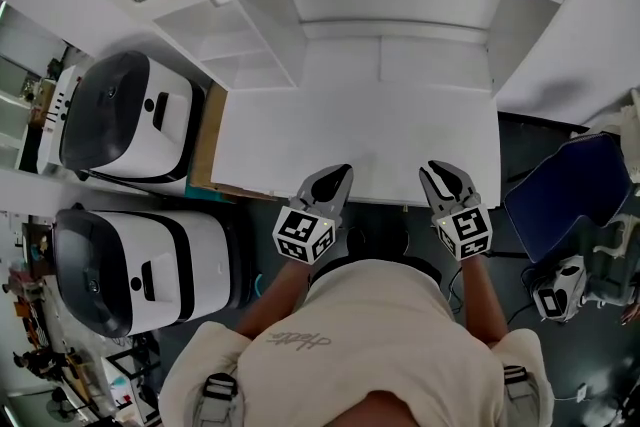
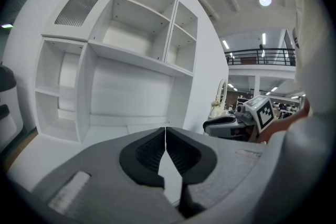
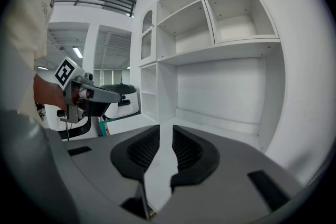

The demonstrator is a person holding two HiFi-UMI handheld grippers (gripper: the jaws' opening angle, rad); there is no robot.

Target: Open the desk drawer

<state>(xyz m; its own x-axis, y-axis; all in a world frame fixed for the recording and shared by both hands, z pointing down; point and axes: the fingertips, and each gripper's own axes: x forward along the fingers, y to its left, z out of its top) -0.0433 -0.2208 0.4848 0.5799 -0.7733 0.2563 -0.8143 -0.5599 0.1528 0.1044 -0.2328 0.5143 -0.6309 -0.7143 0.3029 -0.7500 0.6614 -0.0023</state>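
Note:
A white desk [image 1: 350,130] with a shelf hutch [image 1: 380,5] at its back lies in front of me. No drawer front or handle shows in any view; the desk's front edge [image 1: 330,198] hides whatever is under it. My left gripper [image 1: 338,177] [image 2: 166,131] hovers at the front edge, left of centre, its jaws closed tip to tip on nothing. My right gripper [image 1: 440,173] [image 3: 166,131] is level with it further right, with a narrow gap between its jaws and nothing in them. Each gripper view shows the other gripper: right [image 2: 252,113], left [image 3: 84,94].
Two white machines with dark lids [image 1: 125,120] [image 1: 140,265] stand left of the desk, past a brown panel [image 1: 208,140]. A blue chair [image 1: 570,195] and a small white device [image 1: 560,290] sit on the dark floor at the right.

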